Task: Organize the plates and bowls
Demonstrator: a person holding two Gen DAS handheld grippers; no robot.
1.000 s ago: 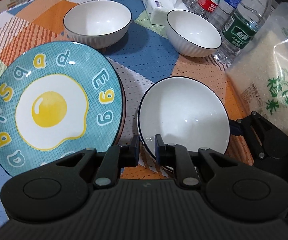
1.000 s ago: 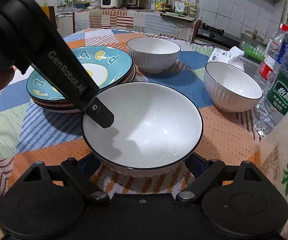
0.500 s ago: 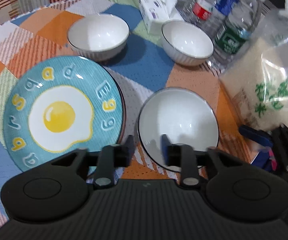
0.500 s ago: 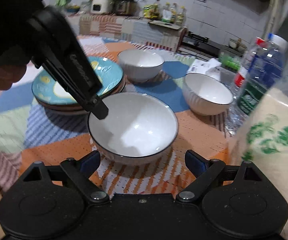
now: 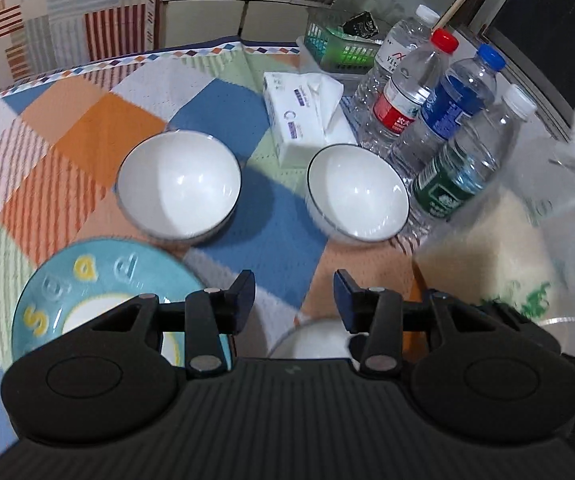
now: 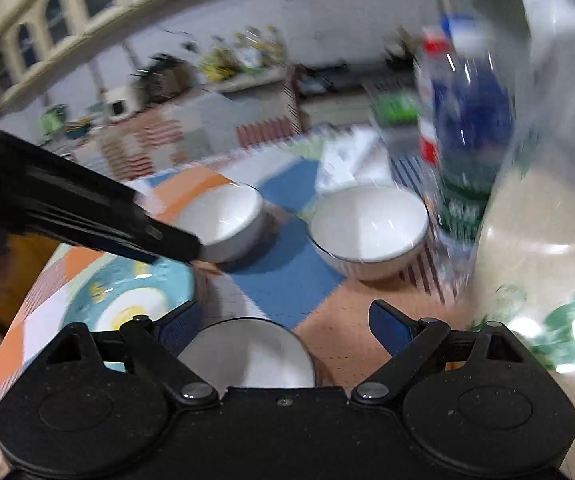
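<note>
Three white bowls with dark rims sit on the checked tablecloth. The far left bowl (image 5: 178, 187) (image 6: 223, 222) and far right bowl (image 5: 357, 193) (image 6: 367, 228) stand apart. The near bowl (image 5: 313, 340) (image 6: 247, 354) sits just below both grippers, mostly hidden. A teal egg-print plate (image 5: 91, 284) (image 6: 135, 292) tops a plate stack at left. My left gripper (image 5: 294, 294) is open and empty above the cloth. My right gripper (image 6: 283, 318) is open and empty above the near bowl. The left gripper's arm (image 6: 87, 216) crosses the right wrist view.
A tissue pack (image 5: 307, 116) lies behind the bowls. Several water bottles (image 5: 455, 140) stand at the right, with a large bag of rice (image 5: 507, 248) beside them. A green basket (image 5: 339, 46) sits at the table's far edge.
My left gripper has opened, let go of the near bowl's rim and lifted back. My right gripper has pulled up and away from that bowl. The bowl stays on the cloth.
</note>
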